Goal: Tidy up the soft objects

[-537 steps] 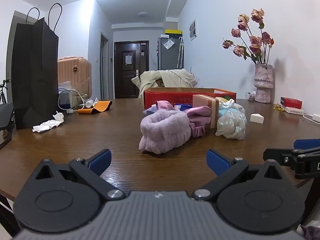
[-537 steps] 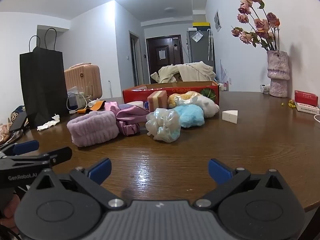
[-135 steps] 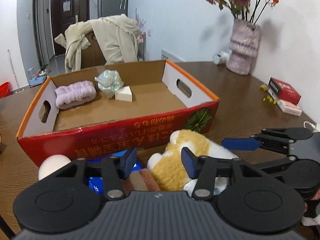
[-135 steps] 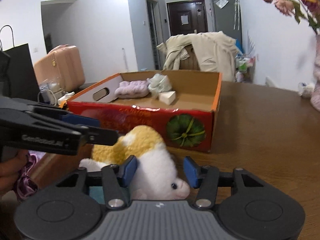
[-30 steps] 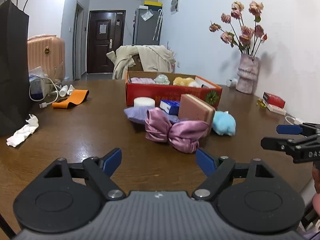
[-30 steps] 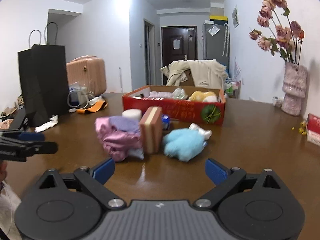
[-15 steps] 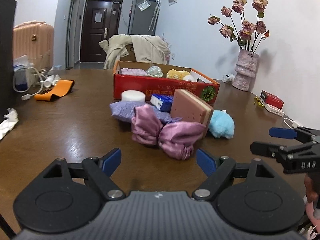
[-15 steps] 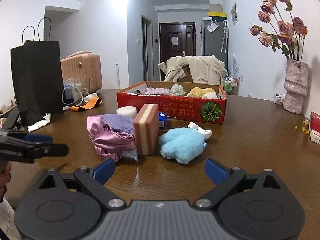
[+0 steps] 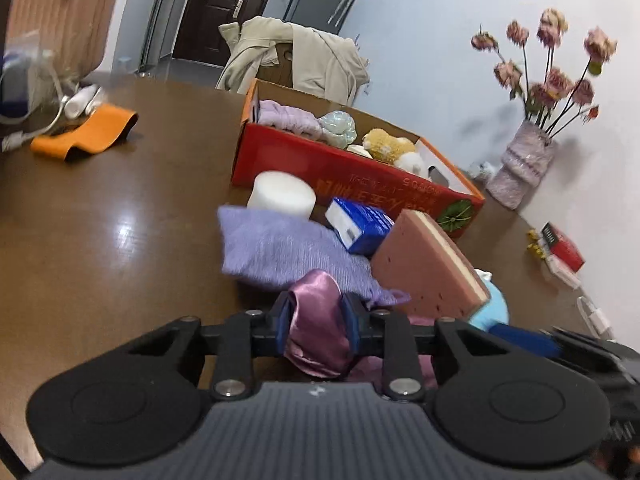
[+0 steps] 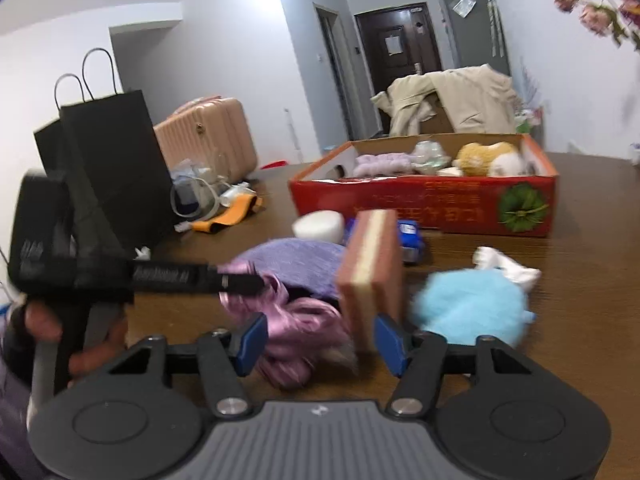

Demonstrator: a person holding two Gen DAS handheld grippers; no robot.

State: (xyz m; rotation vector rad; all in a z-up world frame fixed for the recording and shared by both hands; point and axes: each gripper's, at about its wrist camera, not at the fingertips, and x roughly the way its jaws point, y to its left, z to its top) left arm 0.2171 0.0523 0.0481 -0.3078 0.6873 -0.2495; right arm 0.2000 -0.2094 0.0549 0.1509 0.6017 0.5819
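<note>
My left gripper [image 9: 316, 316] is closing, and its blue pads press on one loop of the pink satin scrunchie [image 9: 316, 340]. The right wrist view shows it from the side [image 10: 244, 280], tips in the scrunchie [image 10: 304, 332]. My right gripper [image 10: 320, 342] is closing too. The scrunchie's other end and the lower corner of the upright pink sponge [image 10: 372, 268] lie between its pads, which do not clamp them. A lilac cloth [image 9: 280, 248], a white round sponge [image 9: 280, 198] and a blue plush [image 10: 472, 304] lie around. The red box [image 10: 420, 204] behind holds soft items.
A blue pack [image 9: 360, 226] lies by the sponge. A black paper bag [image 10: 104, 168], cables and an orange strap [image 9: 84, 132] are on the table's left. A vase of flowers [image 9: 520, 172] and a red packet [image 9: 560, 248] stand on the right.
Both grippers have moved forward into the pile. The left jaws went from wide open to closed on the satin scrunchie. The right jaws have narrowed around the scrunchie and the sponge.
</note>
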